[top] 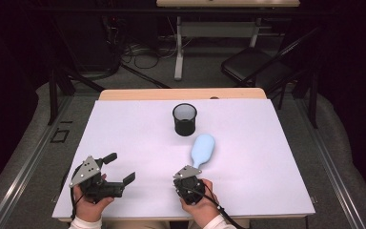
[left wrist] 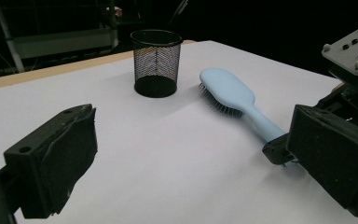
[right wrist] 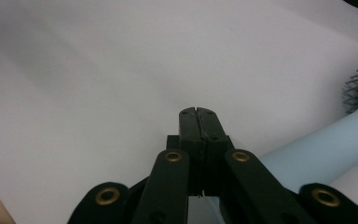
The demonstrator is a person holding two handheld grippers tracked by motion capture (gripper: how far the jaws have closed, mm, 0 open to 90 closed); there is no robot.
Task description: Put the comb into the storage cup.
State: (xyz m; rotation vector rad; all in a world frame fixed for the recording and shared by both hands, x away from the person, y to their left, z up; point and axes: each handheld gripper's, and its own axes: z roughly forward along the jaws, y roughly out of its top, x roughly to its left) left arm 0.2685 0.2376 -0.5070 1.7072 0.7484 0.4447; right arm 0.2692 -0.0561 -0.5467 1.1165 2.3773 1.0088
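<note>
A: Right claw (top: 194, 168) first. How wide?

B: Clenched. In the right gripper view its two black jaws meet tip to tip with no gap. Nothing is pinched between the tips.

A: Is it touching the hairbrush (top: 203, 150)?

B: It sits right at the handle end. In the right gripper view the pale blue handle (right wrist: 324, 151) runs in from the right and passes beside and under the linkage, not between the closed tips. In the left gripper view the claw's front meets the handle end. Whether it presses on the handle I cannot tell.

A: Where does the brush lie?

B: Flat on the white desk (top: 124, 133), right of centre, handle toward the near edge, head pointing toward the far edge. Bristles (left wrist: 216, 103) face down and sideways in the left gripper view.

A: And the left claw (top: 120, 167)?

B: Released, wide apart. In the high view one finger points toward the middle of the desk, the other lies nearer the near edge. It holds nothing; bare desk shows between the pads (left wrist: 65, 158) in its own view. It sits by the near left corner, well apart from the brush.

A: Anything else on the desk?

B: A black mesh cup (top: 185, 119), upright, toward the far edge near the centre line, just beyond the brush head, not touching it.
</note>
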